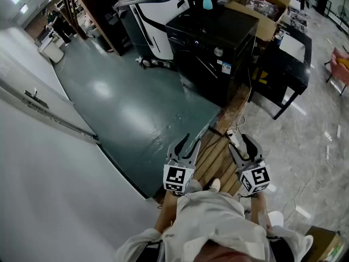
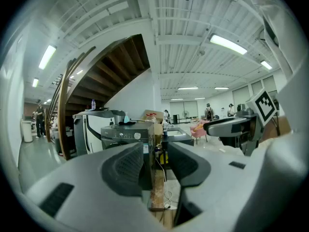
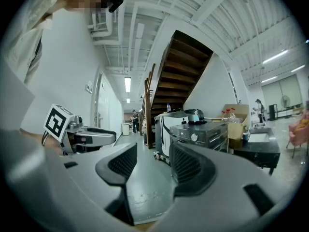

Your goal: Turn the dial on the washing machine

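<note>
The person's white sleeves (image 1: 218, 212) are at the bottom of the head view. Each hand holds a gripper out in front, almost level. The left gripper (image 1: 191, 141) has its two fingers a little apart, and nothing is between them. The right gripper (image 1: 240, 142) is the same: a small gap with nothing in it. Under them lie wooden slats (image 1: 215, 153), with a white power strip (image 1: 235, 138) close by. Far past these stands the black washing machine (image 1: 210, 64), next to the green floor (image 1: 125, 108). Its round silver dial (image 1: 218, 52) sits on the front, near the top. Both grippers are well apart from it. Behind the washer are a white machine (image 1: 158, 12) and a cardboard box (image 1: 262, 7).
</note>
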